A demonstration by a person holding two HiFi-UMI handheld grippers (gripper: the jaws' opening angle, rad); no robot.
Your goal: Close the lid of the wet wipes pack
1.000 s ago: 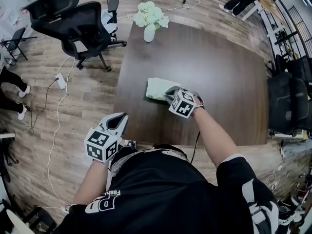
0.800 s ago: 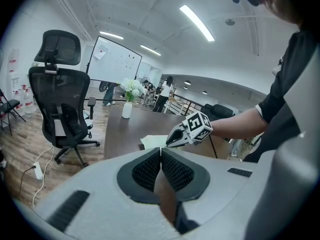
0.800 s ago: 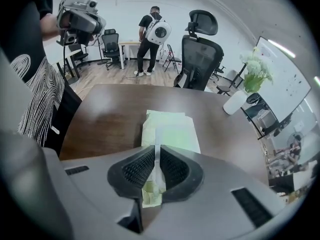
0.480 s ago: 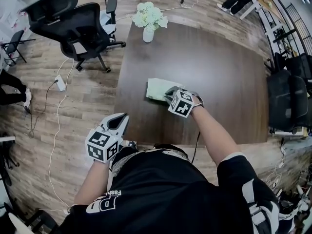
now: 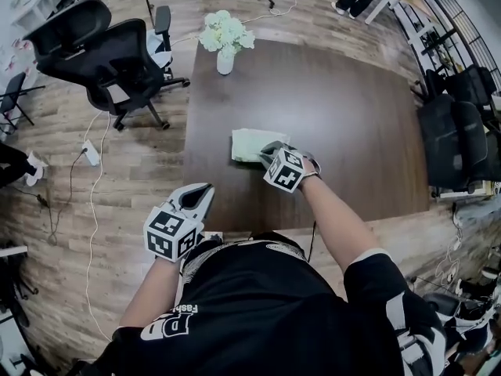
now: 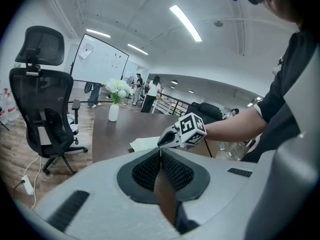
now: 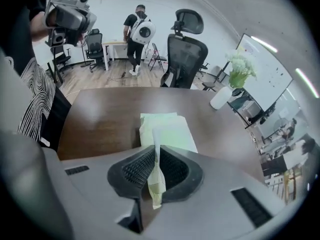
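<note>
A pale green wet wipes pack (image 5: 247,143) lies flat on the dark brown table (image 5: 344,108), left of its middle. My right gripper (image 5: 268,153) sits at the pack's near right corner. In the right gripper view the pack (image 7: 170,126) lies just beyond the jaws, and the right gripper (image 7: 156,154) is shut on a thin pale green flap (image 7: 156,186) of the pack. My left gripper (image 5: 200,195) hangs off the table's near left edge, apart from the pack. It is shut (image 6: 160,155) with nothing in it; the pack (image 6: 144,144) shows ahead of it.
A white vase of white flowers (image 5: 224,41) stands at the table's far left edge. Black office chairs (image 5: 117,53) are left of the table, more black seats (image 5: 458,131) on the right. A power strip and cables (image 5: 91,153) lie on the wooden floor. A person with a backpack (image 7: 137,31) stands far off.
Both grippers hold almost the same places; the head view has only shifted slightly. The right gripper stays shut at the pack.
</note>
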